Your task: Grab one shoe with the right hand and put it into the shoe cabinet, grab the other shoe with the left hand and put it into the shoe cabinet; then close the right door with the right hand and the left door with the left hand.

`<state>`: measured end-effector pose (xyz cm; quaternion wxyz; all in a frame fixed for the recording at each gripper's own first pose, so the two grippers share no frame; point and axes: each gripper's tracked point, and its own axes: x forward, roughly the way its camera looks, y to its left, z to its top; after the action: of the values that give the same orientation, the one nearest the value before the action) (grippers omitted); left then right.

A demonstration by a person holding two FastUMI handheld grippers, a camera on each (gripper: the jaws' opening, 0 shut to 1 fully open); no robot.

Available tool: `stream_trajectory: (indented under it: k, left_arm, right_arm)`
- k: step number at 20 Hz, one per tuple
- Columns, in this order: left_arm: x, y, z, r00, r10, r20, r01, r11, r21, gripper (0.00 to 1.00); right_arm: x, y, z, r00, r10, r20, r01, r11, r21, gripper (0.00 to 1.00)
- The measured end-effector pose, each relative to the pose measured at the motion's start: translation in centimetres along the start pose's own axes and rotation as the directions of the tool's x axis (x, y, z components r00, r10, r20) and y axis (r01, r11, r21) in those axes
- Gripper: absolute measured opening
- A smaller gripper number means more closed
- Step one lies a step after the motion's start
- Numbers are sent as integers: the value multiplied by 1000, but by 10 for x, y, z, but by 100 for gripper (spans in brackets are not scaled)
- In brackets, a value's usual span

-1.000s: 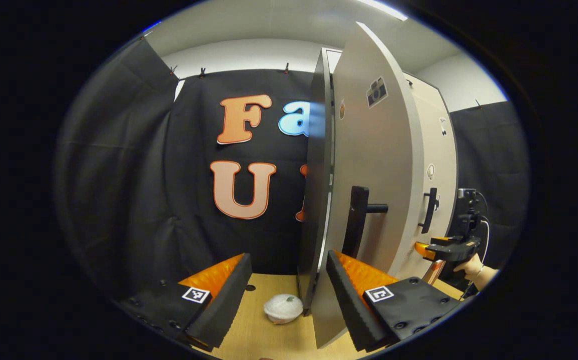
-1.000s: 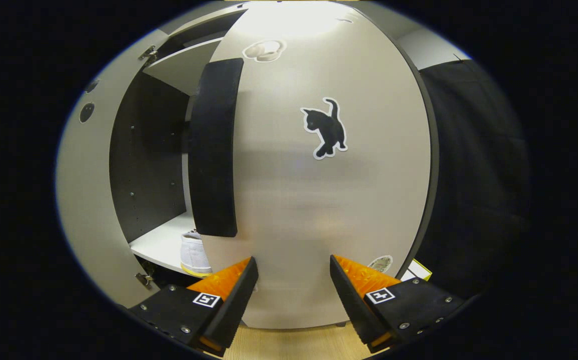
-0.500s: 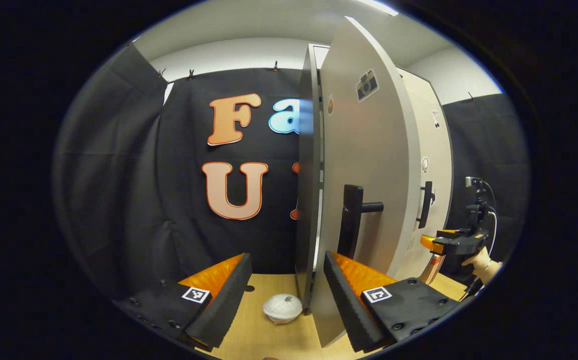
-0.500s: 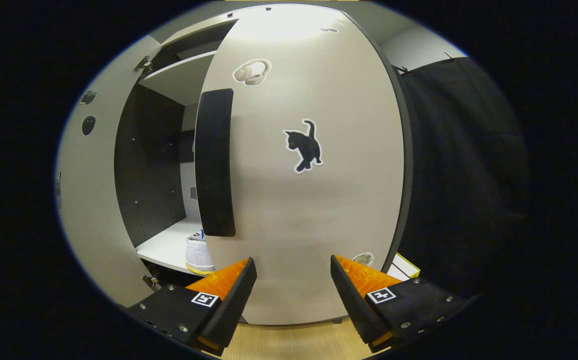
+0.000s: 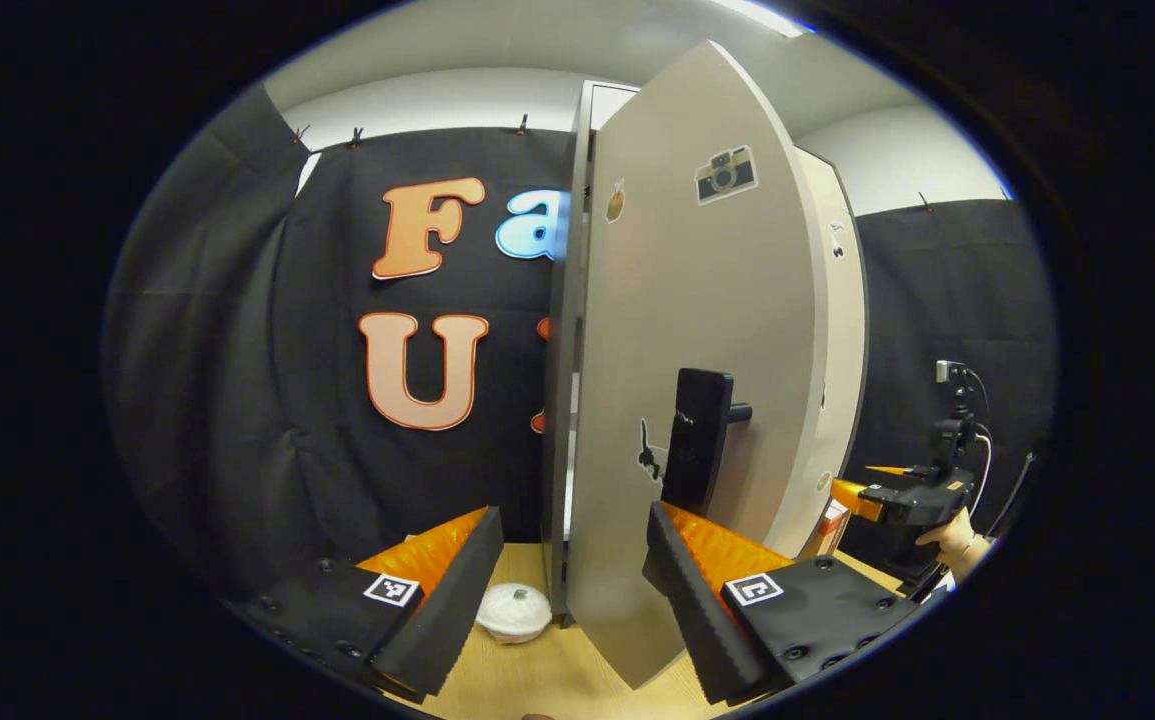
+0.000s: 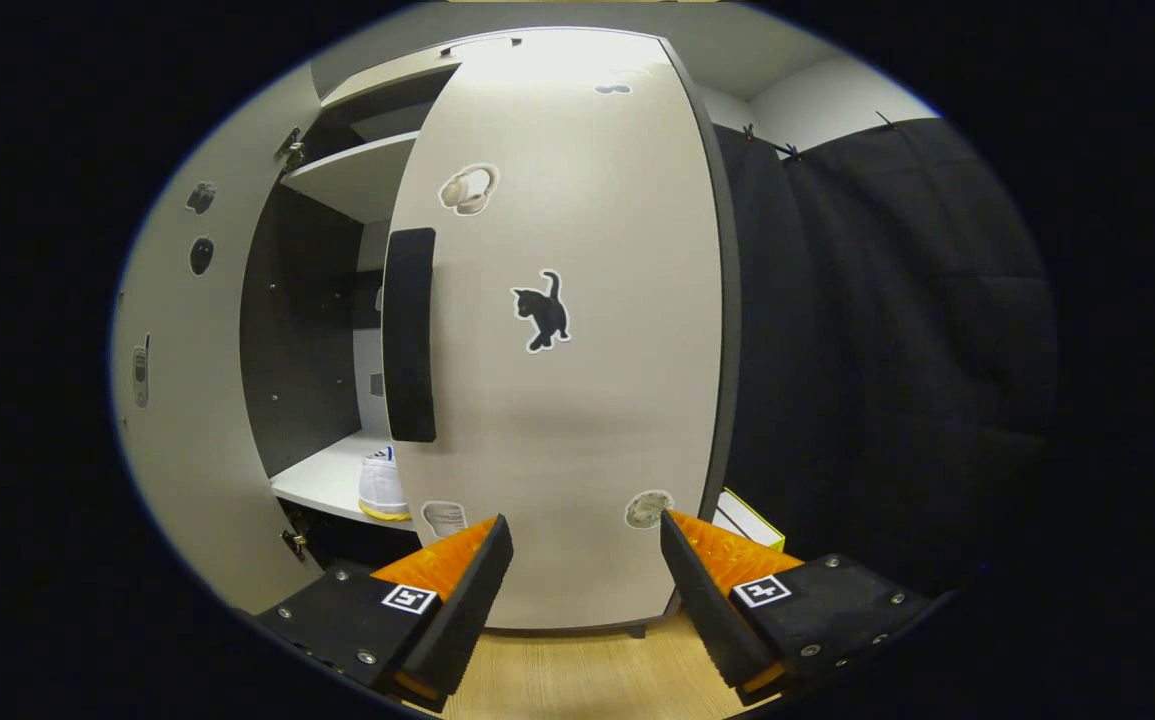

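My left gripper (image 5: 575, 520) is open right in front of the grey left door (image 5: 682, 300), which stands ajar. Its right finger (image 5: 682, 560) sits just below the door's black handle (image 5: 699, 440). In the right gripper view, my right gripper (image 6: 586, 525) is open a short way from the right door (image 6: 577, 400) with the cat sticker and a black handle (image 6: 409, 335). A white shoe (image 6: 382, 487) rests on the cabinet's lower shelf (image 6: 322, 480), seen through the gap between the doors. In the left gripper view the right gripper (image 5: 897, 495) is held by a hand (image 5: 947, 538) far right.
A white round object (image 5: 512, 612) lies on the wooden floor by the cabinet's left foot. A yellow-edged box (image 6: 752, 515) sits at the cabinet's right side. The left door (image 6: 172, 400) curves along the left of the right gripper view. Black cloth walls surround the booth.
The right gripper has drawn back from the right door, which now looks smaller. The left door's face has turned more toward the left gripper, its handle now just above the right finger.
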<state>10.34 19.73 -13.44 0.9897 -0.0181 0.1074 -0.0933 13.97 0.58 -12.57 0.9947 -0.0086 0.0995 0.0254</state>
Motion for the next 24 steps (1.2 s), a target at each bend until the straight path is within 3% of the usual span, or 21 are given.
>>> stream_trajectory:
  k: [8, 13, 17, 19, 21, 22, 24]
  left_arm:
    - [12, -40, -1, 999, -46, -8, 46, 999, 1, 95]
    - [30, -97, -7, 981, -191, -24, 189, 981, -53, 96]
    - [59, -103, -8, 988, -153, -30, 152, 988, -17, 100]
    - [71, -114, -9, 985, -171, -33, 170, 985, -37, 96]
    - [82, -124, -8, 983, -181, -30, 179, 983, -48, 99]
    - [89, -127, -6, 983, -180, -25, 179, 983, -44, 94]
    - [100, -133, -5, 985, -173, -25, 172, 985, -32, 99]
  right_arm:
    - [-27, -45, -10, 999, -50, -18, 50, 999, 18, 92]
    - [-40, -62, -13, 997, -68, -24, 68, 997, 20, 92]
    - [-51, -73, -8, 997, -74, -11, 74, 997, 28, 92]
    - [-54, -80, -7, 997, -82, -8, 82, 996, 29, 92]
    - [-58, -87, -6, 996, -90, -8, 90, 995, 35, 92]
    - [-59, -90, -5, 996, -94, -8, 94, 995, 38, 92]
    - [-62, -96, -3, 995, -100, -6, 100, 994, 41, 92]
